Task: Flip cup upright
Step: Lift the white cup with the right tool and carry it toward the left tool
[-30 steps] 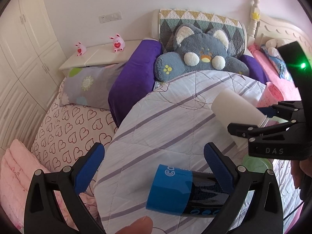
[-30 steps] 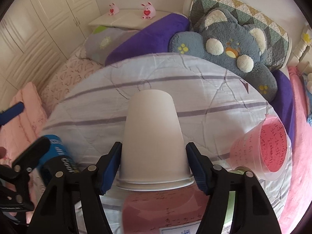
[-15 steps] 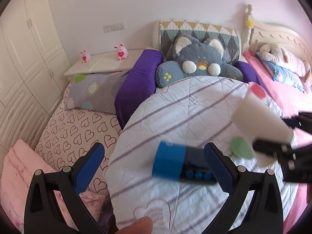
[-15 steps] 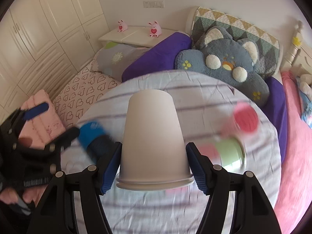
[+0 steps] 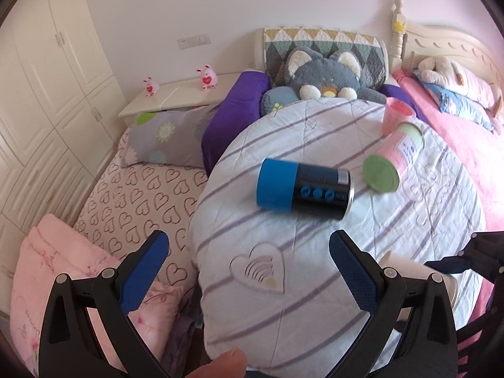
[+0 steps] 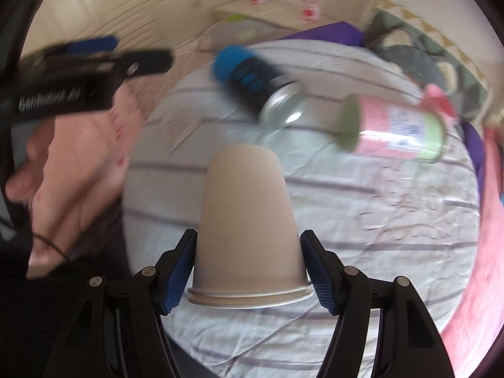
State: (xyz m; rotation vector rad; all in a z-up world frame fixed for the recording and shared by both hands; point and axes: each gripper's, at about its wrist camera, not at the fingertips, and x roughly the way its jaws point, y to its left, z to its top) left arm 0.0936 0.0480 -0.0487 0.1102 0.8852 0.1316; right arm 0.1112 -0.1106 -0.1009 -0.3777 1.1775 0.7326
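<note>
Left claw point(image 5: 249, 271) risen, empty, right claw point(image 6: 249, 271) gripping cup point(image 6: 247, 220)

Blue-black can point(image 5: 304, 189) on side; plush cat point(image 5: 327, 77), maybe.

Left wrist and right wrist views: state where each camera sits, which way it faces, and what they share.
Left wrist: rides the open left gripper, facing the headboard across the round quilted table; a fingertip shows below.
Right wrist: rides the right gripper, shut on the white cup, facing the table; the person's left hand shows.
Shared: the lying blue can, pink bottle, the cup.
</note>
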